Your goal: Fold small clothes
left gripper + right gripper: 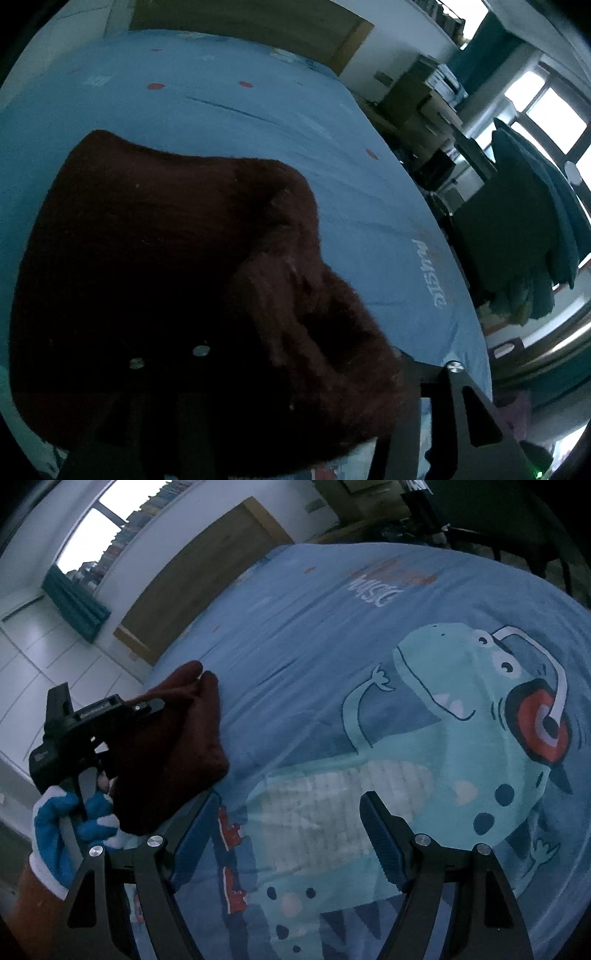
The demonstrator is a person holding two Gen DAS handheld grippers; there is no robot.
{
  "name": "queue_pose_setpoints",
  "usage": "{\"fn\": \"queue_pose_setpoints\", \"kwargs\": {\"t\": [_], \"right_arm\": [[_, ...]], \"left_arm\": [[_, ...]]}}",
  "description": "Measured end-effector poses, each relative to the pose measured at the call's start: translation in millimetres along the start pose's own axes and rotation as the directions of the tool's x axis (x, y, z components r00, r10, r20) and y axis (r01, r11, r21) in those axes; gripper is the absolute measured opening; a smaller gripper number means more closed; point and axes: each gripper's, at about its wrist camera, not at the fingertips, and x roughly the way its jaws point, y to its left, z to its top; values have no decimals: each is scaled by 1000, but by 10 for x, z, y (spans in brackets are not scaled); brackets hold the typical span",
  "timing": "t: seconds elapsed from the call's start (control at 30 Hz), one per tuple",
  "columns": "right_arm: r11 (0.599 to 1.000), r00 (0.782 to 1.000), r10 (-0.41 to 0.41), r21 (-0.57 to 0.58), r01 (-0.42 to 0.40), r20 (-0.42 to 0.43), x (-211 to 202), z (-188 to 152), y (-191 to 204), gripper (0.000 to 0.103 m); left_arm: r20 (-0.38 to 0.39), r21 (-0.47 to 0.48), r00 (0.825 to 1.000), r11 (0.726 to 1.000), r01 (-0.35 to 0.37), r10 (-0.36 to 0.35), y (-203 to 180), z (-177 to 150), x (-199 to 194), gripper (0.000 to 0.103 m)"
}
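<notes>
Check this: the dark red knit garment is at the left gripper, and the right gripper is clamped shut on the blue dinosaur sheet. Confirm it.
One part is wrong. The right gripper is open, its jaws spread above the blue dinosaur sheet, gripping nothing; the right wrist view shows this. The dark red knit garment is indeed at the left gripper.

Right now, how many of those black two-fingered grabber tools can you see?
2. The left gripper is at the bed's left edge, draped in a dark red garment. The right gripper hangs over the dinosaur-print sheet, jaws open with nothing between them.
</notes>
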Motion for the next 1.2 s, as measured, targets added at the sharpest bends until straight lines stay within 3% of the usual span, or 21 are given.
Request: {"fn": "queue_pose_setpoints", "kwargs": {"t": [0.07,0.27,0.43,0.6,0.77,0.9,1.07,1.2], "right_arm": [[1000,1000,-2,-5,2,2,7,-2,25,80],[1000,1000,-9,-16,9,4,-4,-12,84,80],[999,1000,-16,-43,16,3,-13,20,201,80],[990,1000,-12,-139,14,14,-38,162,529,80],[968,999,40,-248,-34,22,15,355,1012,80],[935,993,118,-338,-108,11,171,529,1542,80],[892,976,214,-398,-214,-46,596,667,2135,80],[874,974,204,-429,-227,-101,1059,686,2346,80]], "left_arm": [[-7,0,1000,1000,22,-22,-29,-32,3,52],[-61,-26,989,990,135,-137,-110,-105,16,52],[-77,-42,976,979,201,-204,-128,109,-8,52],[-51,-10,962,964,267,-267,-9,350,-384,52],[1,59,977,975,213,-214,301,544,-748,52],[40,104,994,990,99,-104,657,653,-919,52],[49,117,998,992,41,-47,912,754,-853,52],[27,178,999,984,23,-28,936,680,-619,52]]}}
